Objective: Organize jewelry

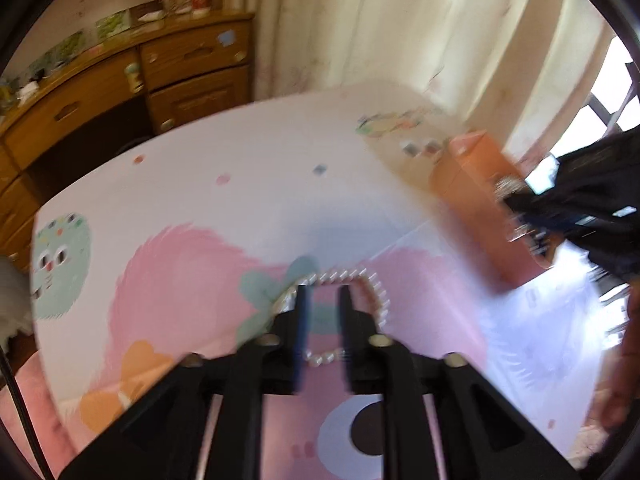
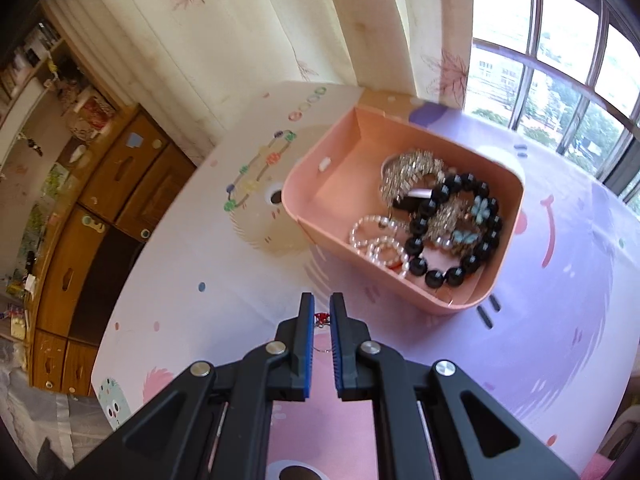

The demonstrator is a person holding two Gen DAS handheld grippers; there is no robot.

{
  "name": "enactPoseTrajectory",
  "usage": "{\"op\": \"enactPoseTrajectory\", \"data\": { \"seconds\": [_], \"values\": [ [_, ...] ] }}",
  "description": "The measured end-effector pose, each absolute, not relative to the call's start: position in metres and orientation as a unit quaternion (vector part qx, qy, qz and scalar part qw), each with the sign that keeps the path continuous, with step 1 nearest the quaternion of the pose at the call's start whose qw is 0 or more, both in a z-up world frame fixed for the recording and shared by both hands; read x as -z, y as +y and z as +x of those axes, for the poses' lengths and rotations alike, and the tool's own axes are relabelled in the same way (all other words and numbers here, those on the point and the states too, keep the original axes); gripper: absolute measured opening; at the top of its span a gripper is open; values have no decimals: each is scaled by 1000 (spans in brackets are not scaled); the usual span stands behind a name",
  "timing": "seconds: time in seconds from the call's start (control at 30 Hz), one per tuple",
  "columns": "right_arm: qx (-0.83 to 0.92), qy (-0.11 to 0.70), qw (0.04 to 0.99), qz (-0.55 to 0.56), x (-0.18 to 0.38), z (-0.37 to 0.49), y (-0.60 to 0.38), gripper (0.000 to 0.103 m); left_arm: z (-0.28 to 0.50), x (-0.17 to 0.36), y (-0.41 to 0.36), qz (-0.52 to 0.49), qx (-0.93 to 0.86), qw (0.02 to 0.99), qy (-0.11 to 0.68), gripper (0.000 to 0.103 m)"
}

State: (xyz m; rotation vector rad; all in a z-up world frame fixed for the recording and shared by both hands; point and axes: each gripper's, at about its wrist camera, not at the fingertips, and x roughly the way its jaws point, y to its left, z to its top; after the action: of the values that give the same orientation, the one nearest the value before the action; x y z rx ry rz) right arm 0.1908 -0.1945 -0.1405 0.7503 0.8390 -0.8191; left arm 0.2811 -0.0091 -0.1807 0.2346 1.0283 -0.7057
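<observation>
Most of the sorting looks done: the pink box (image 2: 404, 216) on the surface (image 2: 192, 320) already holds a black bead bracelet (image 2: 452, 232), small pearl bracelets (image 2: 380, 242), a glittery gold piece (image 2: 412, 172) and some pale blue flower bits (image 2: 480, 210), all heaped at the window end, with the other end bare

Two pieces seem left to go in. A pearl bracelet (image 1: 352, 292) lies on the pink part of the patterned surface, not in the box; the left gripper (image 1: 323, 300) sits right over it, fingers a little apart, one side of the loop running between them lower down, and through the blur I cannot tell whether the pads press on it, so I judge it not held. The right gripper (image 2: 321, 312) has its fingers drawn nearly together on a small red thing with a thin wire loop (image 2: 322, 320), probably an earring, pinched near the tips just short of the box

In the left view the box shows as a blurred orange block (image 1: 480, 208) to the right, with the right gripper in front of it. Nothing lies between the red piece and the box rim, so that drop looks easy. The jewelry already inside is piled at the near end, so new pieces may snag there. A wooden cabinet (image 2: 100, 216), curtains (image 2: 240, 40) and a window (image 2: 560, 60) stand behind, well apart from the work
</observation>
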Motion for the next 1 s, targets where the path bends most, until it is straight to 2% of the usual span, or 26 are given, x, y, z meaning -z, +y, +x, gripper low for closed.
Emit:
{"op": "enactPoseTrajectory", "data": {
  "seconds": [0.07, 0.1, 0.23, 0.33, 0.57, 0.83, 0.9, 0.97, 1.0],
  "values": [
    [373, 383, 774, 341, 134, 186, -196, 7, 277, 189, -14, 124, 312, 796, 504, 59],
    [369, 380, 777, 340, 131, 184, -197, 7, 276, 192, -15, 126, 307, 794, 509, 64],
    [352, 379, 790, 329, 121, 177, -201, 7, 268, 203, -21, 136, 285, 795, 517, 78],
    [333, 379, 807, 308, 113, 167, -203, 7, 265, 212, -25, 139, 266, 795, 527, 78],
    [266, 348, 854, 282, 100, 140, -208, 7, 265, 218, -34, 138, 242, 813, 512, 88],
    [238, 328, 891, 206, 94, 118, -211, 7, 268, 220, -34, 127, 240, 826, 494, 86],
    [235, 323, 895, 196, 93, 115, -213, 7, 268, 218, -33, 127, 240, 827, 493, 76],
    [226, 318, 901, 191, 90, 114, -214, 7, 265, 214, -31, 124, 238, 831, 486, 46],
    [221, 316, 902, 192, 89, 112, -215, 7, 264, 213, -32, 124, 237, 833, 485, 37]
  ]
}}
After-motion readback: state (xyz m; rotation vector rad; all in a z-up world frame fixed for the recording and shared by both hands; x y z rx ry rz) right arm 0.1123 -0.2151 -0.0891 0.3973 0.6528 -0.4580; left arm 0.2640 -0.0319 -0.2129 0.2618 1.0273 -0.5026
